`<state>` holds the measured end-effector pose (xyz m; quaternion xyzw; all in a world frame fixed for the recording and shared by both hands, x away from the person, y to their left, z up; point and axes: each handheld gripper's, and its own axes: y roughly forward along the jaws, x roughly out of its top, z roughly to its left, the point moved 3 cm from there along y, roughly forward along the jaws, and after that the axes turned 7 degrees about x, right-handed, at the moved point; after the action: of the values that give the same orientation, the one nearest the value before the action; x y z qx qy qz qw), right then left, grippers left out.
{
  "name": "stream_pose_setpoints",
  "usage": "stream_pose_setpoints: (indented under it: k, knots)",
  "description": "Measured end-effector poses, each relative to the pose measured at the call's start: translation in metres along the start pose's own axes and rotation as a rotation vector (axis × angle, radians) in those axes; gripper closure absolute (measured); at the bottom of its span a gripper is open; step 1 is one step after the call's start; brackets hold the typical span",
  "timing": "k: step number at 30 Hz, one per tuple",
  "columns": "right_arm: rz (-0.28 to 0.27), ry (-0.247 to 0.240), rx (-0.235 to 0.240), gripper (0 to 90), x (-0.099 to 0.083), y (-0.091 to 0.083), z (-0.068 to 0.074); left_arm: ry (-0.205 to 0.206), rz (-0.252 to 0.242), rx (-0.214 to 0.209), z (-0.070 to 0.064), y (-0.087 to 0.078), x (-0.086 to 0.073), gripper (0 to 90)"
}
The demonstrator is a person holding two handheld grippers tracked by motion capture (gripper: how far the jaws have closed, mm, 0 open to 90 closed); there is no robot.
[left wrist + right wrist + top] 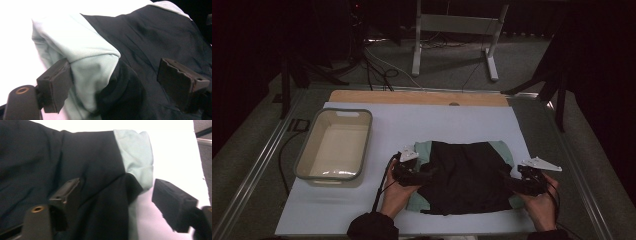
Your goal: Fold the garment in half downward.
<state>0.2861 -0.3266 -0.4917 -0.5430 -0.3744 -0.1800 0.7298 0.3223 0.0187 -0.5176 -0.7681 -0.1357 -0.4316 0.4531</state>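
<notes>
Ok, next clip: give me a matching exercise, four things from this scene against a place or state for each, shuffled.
Things:
1. basin
2. black garment
3. pale green garment
4. left gripper

Places or states:
A. lies on top of the other garment
B. jaws open, straddling the garments' folded edge
C. stands left of the garments
D. lies underneath, showing at both ends

Pairs: 1-C, 2-A, 3-D, 4-B

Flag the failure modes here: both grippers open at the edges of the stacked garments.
1. The left gripper spans the mint fold and the black garment together; closing may catch one layer, or both unevenly.
2. The right gripper straddles the black edge over the mint strip; an uneven pull could skew the fold.
3. The basin stands close by the left hand; a wide swing might bump it.
</notes>
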Motion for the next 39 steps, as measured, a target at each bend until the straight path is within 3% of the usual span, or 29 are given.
stream_pose_setpoints:
  k: [9, 16, 19, 24, 39]
  knots:
    - [-0.010, -0.016, 0.028, 17.8, 0.003, 0.001, 0.010, 0.008, -0.019, -0.001, 0.014, -0.008, 0.002, 0.5]
    - [-0.021, -0.017, 0.047, 16.7, 0.004, 0.002, 0.015, 0.031, -0.020, 0.045, 0.020, -0.010, 0.003, 0.2]
    - [-0.025, 0.006, 0.063, 16.7, 0.005, 0.003, 0.017, 0.045, -0.023, 0.062, 0.020, -0.011, 0.003, 0.2]
    - [-0.037, 0.009, 0.058, 16.6, 0.006, 0.003, 0.018, 0.063, -0.034, 0.076, 0.020, -0.015, 0.002, 0.2]
    - [-0.045, -0.005, 0.081, 16.1, 0.009, 0.005, 0.025, 0.077, -0.044, 0.058, 0.020, -0.027, 0.005, 0.2]
